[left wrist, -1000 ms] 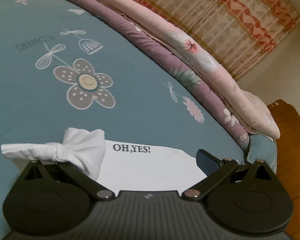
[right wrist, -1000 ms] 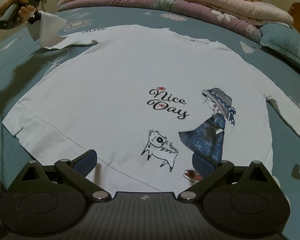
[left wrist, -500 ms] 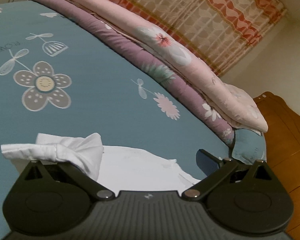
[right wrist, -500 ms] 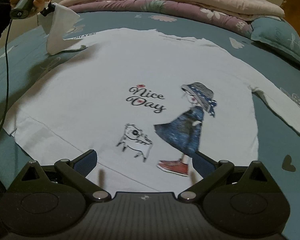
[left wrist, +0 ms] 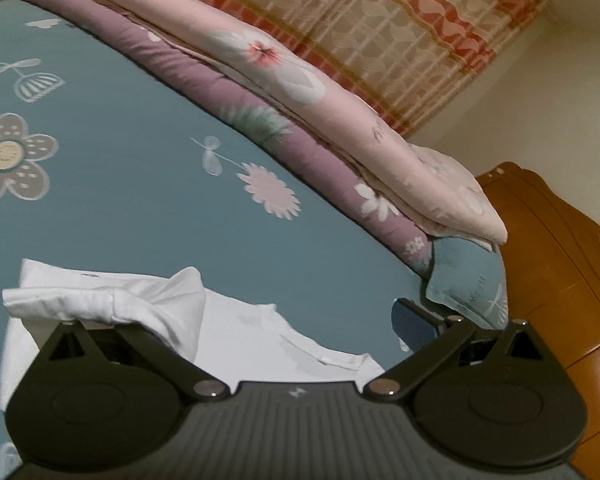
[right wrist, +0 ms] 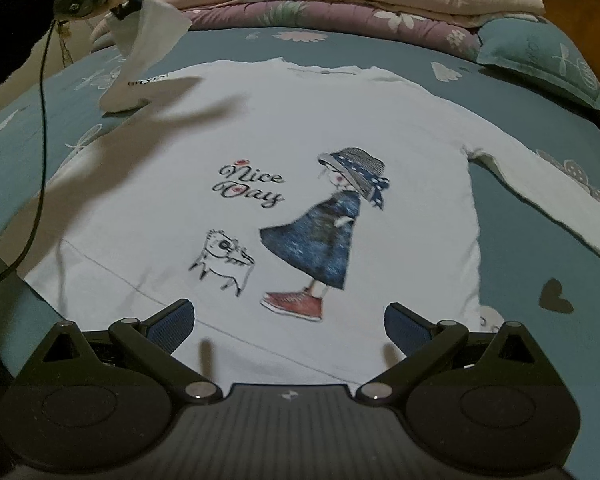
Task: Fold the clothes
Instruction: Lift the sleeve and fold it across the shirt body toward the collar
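The left gripper [right wrist: 126, 8] is lifting the white shirt's [right wrist: 260, 128] sleeve [right wrist: 144, 60], though its jaws' closure cannot be told, while the right gripper [right wrist: 286, 320], jaws apart, is hovering over the hem just ahead on the bed [right wrist: 520, 240]; next, likely, the sleeve needs laying across the chest.

We cannot see the left claw's [left wrist: 256, 320] left finger: the lifted sleeve [left wrist: 112, 304] covers it. The shirt's [right wrist: 260, 128] right sleeve runs off the right edge.
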{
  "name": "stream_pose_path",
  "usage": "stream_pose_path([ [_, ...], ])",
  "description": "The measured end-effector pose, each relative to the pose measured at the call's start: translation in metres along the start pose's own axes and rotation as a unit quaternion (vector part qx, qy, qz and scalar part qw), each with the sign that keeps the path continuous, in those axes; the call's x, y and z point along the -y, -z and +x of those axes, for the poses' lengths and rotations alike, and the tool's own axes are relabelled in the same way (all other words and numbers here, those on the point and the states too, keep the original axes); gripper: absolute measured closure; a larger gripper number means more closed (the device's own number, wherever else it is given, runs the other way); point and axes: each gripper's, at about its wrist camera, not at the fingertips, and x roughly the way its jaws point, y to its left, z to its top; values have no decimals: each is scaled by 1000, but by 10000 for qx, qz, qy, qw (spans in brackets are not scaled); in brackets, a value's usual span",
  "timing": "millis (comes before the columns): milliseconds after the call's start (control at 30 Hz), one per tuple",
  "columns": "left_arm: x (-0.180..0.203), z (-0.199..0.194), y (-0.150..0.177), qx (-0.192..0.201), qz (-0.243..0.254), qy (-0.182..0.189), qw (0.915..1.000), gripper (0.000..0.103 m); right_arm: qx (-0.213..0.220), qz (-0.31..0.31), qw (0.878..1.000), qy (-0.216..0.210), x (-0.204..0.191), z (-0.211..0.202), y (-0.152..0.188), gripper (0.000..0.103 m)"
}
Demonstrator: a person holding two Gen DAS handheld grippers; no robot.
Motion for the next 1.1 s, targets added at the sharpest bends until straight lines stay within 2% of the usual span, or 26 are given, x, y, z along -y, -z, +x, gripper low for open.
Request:
stream_pose_path([
  [367, 46, 48, 31, -193, 303, 58, 9993, 2, -134, 42, 9999, 7, 19, -4, 10, 0],
  [567, 61, 75, 54, -478, 446, 112, 9978, 2, -177, 12, 9998, 107, 25, -6, 9, 0],
  [800, 77, 92, 75, -477, 553, 202, 9971, 2, -312, 129, 9994, 115, 31, -2, 14, 0],
  [1100, 104, 119, 113, -684, 866, 306, 9934, 2, -423, 89, 9988, 237, 36, -4, 16, 0],
])
